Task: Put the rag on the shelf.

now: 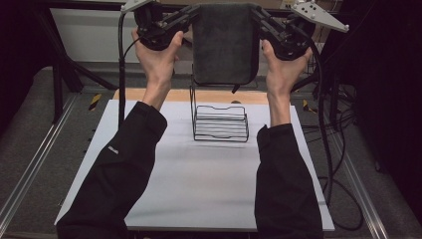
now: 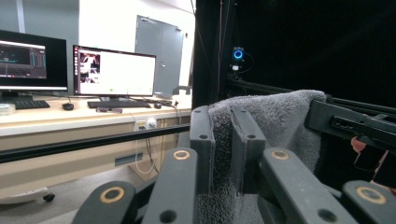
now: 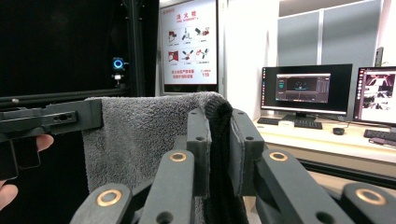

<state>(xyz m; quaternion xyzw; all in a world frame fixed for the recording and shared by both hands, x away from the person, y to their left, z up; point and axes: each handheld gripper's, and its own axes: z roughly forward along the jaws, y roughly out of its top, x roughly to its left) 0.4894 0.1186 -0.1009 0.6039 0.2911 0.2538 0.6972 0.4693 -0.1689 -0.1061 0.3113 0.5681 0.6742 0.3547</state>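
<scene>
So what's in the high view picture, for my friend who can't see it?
Two hands hold a grey towel up by its top corners, the left gripper and right gripper each pinching one. Below stands a black wire rack on a white table.

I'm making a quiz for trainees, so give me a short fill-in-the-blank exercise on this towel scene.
1. The left gripper and right gripper hold a grey ____ stretched between them.
2. On the white table below stands a black wire ____.
3. Both sleeves are ____ in colour.

Missing words: towel; rack; black.
</scene>
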